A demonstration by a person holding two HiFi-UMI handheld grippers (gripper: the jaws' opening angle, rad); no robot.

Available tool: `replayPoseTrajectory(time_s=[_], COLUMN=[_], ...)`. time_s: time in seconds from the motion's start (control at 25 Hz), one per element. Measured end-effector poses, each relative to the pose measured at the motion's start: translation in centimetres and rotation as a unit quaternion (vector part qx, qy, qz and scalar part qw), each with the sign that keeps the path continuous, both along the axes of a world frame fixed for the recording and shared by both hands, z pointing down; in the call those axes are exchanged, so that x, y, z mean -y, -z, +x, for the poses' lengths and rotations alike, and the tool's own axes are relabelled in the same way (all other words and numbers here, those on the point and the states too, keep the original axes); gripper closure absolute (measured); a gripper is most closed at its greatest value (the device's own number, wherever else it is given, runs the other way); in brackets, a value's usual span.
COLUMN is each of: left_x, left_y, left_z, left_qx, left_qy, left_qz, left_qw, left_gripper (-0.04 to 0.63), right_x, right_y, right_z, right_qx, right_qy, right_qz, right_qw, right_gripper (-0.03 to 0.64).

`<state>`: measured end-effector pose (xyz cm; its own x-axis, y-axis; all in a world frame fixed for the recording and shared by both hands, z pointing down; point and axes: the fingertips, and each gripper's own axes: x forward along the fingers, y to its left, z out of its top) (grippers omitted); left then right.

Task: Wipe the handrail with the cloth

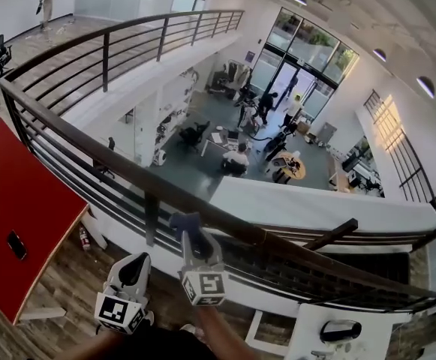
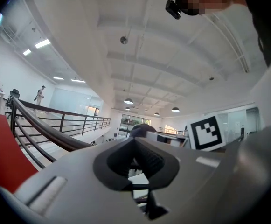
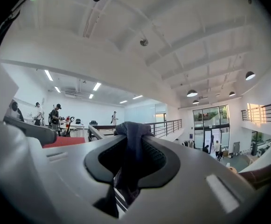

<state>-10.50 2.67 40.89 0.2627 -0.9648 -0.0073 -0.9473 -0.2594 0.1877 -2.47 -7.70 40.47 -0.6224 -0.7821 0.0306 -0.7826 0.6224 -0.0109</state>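
Logged red table (image 1: 15, 193) well left of the left gripper (image 1: 132, 261), with 1 dark phone (image 1: 16, 244) lying flat on it. Found left gripper low and near the body, pointed up, short of the handrail (image 1: 90, 137) and apart from it. Read its jaws in the left gripper view (image 2: 135, 141) as closed tip to tip, with nothing pinched; saw only floor through the gap below the tips. Placed right gripper (image 1: 188, 227) just right of the left one and further forward, reaching up to the rail. Read its jaws in the right gripper view (image 3: 134, 136) as clamped on a dark grey-blue cloth (image 3: 130, 148), bunched above the tips and trailing down between the 2 pads. Saw cloth (image 1: 186, 220) at the jaw tips, lying over the top rail line in the head view; could not confirm contact.
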Motion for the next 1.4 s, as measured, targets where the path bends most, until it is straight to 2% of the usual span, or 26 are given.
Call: replayPoseTrajectory(time_s=[0.16,0.28,0.4,0.6,0.72,0.92,1.16,1.4], left_x=[0.4,0.0,-0.5,-1.3,-1.1,-1.0,-0.2,0.2], left_y=[0.4,0.7,0.1,-1.8,-2.1,-1.0,-1.5,-2.0], left_z=[-1.5,-2.4,-3.2,-4.7,-5.2,-4.0,-3.2,-2.7], left_qx=[0.000,0.002,0.003,-0.001,-0.004,0.027,0.006,0.010], left_qy=[0.024,0.039,0.052,0.075,0.081,0.056,0.040,0.033], left_qz=[0.006,0.018,0.010,-0.010,-0.010,0.012,-0.003,-0.017], left_qw=[0.9997,0.9991,0.9986,0.9971,0.9967,0.9980,0.9992,0.9993], left_gripper=[0.597,0.597,0.597,0.597,0.597,0.597,0.597,0.597], right_x=[4.8,7.4,9.5,12.4,13.7,14.7,14.9,15.1], right_y=[-1.1,-3.3,-5.5,-8.6,-9.3,-11.5,-12.0,-12.3], right_z=[-2.9,-4.7,-5.8,-6.4,-7.1,-7.5,-8.1,-7.2], right_qx=[-0.015,-0.048,-0.064,-0.045,-0.065,-0.091,-0.120,-0.125], right_qy=[0.005,0.011,0.006,-0.025,-0.025,-0.043,-0.050,-0.054], right_qz=[0.006,0.012,-0.016,-0.097,-0.089,-0.095,-0.096,-0.109], right_qw=[1.000,0.999,0.998,0.994,0.994,0.990,0.987,0.985], right_gripper=[0.543,0.543,0.543,0.545,0.545,0.545,0.545,0.545])
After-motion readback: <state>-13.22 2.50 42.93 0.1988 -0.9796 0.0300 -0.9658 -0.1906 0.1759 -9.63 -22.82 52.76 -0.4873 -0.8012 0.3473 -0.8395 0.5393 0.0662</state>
